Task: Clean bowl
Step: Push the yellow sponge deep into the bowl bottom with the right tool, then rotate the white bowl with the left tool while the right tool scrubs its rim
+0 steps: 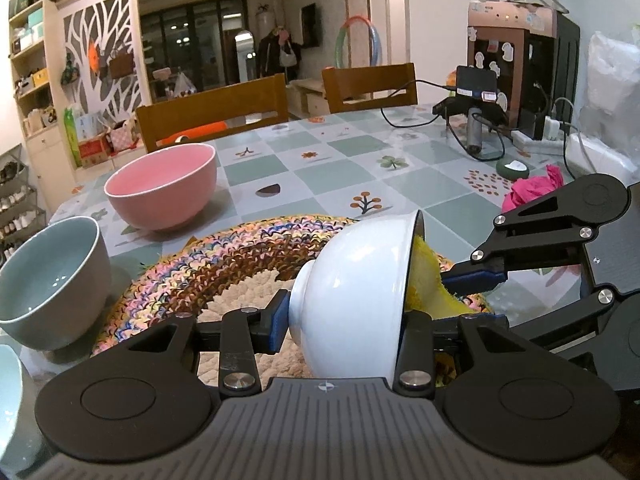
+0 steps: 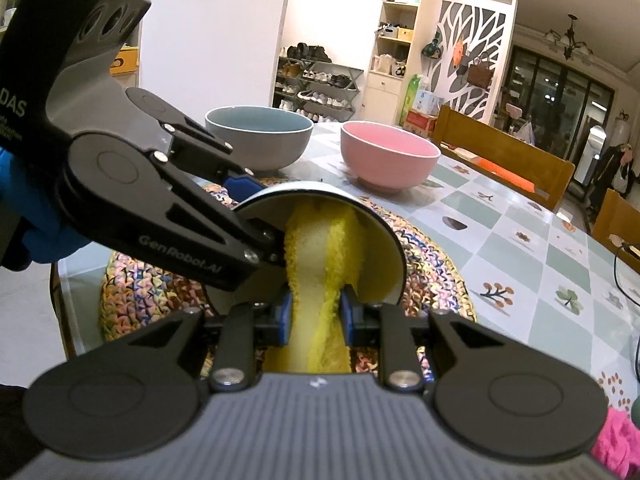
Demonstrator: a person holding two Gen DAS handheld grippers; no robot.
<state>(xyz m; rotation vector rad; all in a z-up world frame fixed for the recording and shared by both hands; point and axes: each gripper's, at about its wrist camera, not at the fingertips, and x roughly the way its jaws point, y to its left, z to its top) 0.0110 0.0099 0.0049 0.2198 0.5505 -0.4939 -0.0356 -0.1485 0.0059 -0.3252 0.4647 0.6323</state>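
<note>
- White porcelain, the bowl [image 1: 352,292] sits tipped on its side in my left gripper [image 1: 344,320]; one pad presses its foot and the other its rim, so that claw is clamped on the bowl, lifted just above the braided mat [image 1: 224,260].
- My right gripper [image 2: 314,314] is closed tight on the yellow cloth [image 2: 320,248]; its pads pinch the folded wad, whose far end is pushed into the bowl's mouth against the inner wall.
- I judge the job to be mid-wipe; the cloth is inside and in contact, yet how much of the interior is already clean I cannot tell, since the cloth hides most of it.
- Left to do, as I read it: finishing the inside, then setting the bowl down.
- A pink bowl [image 1: 164,188] and a grey bowl [image 1: 48,280] stand upright on the table [image 1: 360,160] beyond the mat; whether they await cleaning I cannot say.
</note>
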